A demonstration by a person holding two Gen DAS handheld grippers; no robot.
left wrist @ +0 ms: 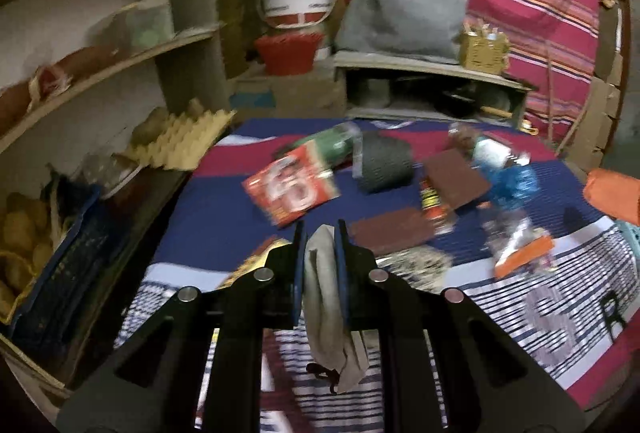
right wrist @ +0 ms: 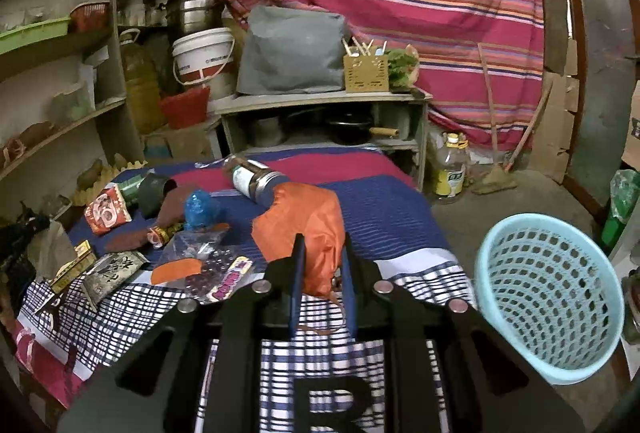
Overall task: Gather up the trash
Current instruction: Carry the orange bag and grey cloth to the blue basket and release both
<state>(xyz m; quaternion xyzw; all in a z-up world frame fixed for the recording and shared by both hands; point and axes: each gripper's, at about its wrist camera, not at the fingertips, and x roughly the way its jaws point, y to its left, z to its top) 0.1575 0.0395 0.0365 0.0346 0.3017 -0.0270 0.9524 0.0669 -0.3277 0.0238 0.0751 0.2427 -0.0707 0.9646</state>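
Now | left tongs point(left wrist: 320, 253): limp grey cloth point(left wrist: 325, 317) | right tongs point(right wrist: 322, 261): crinkled orange bag point(right wrist: 304, 221)

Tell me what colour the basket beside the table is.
Light blue; the basket shows best in the right wrist view.

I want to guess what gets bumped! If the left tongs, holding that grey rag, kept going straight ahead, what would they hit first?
Probably the red packet on the striped cloth. The left tongs, shut on the grey rag, point down towards it, but the blurred view makes depth uncertain.
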